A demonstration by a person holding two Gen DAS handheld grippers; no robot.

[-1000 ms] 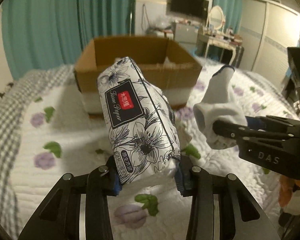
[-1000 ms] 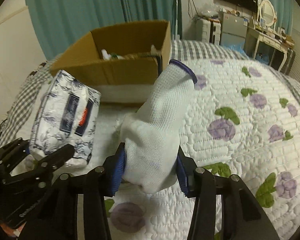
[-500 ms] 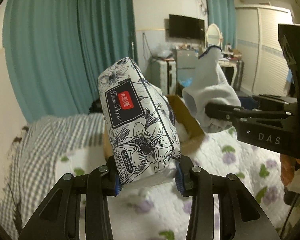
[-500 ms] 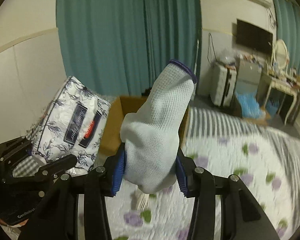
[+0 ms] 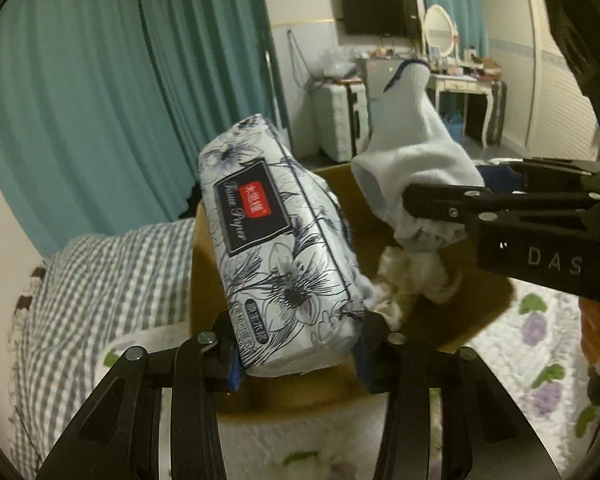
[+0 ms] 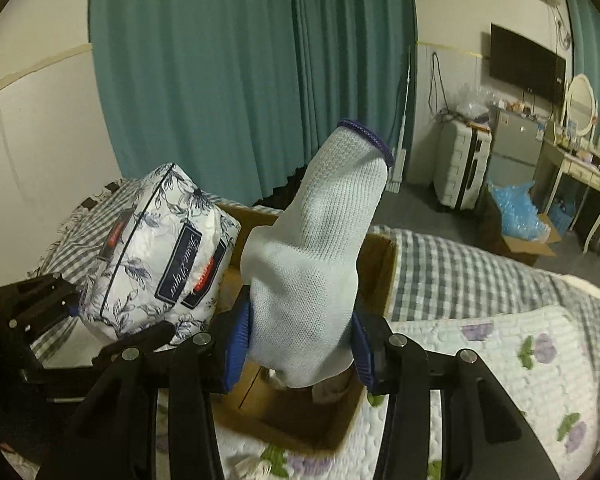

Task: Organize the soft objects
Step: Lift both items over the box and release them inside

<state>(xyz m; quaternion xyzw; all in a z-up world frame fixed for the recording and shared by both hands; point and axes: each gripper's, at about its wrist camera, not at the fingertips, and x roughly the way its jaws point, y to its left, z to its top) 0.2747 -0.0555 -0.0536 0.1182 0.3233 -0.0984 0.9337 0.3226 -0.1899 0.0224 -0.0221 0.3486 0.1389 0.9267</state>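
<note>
A: What is held by each of the tongs, and how?

B: The tissue pack (image 5: 276,240) is clamped near its lower end between the pads of the left gripper (image 5: 298,354), so most of its length stands up and forward of the fingers. The white sock (image 6: 312,256) is pinched at its bunched end by the right gripper (image 6: 300,346), with the blue-trimmed cuff pointing up and away.

A: Why are they carried like that?

B: A grip at one end is judged to leave the bulk free to be lowered in first. Both soft items are kept side by side, apparently not touching.

A: And where is the cardboard box (image 5: 440,320)?

B: It lies directly ahead of and below both sets of fingers, on the quilted bedspread (image 6: 500,360). White soft items (image 5: 412,280) are seen inside it already, beyond the left fingers.

A: So what is expected next?

B: A release over the opening is judged likely, since both loads are held above it.
</note>
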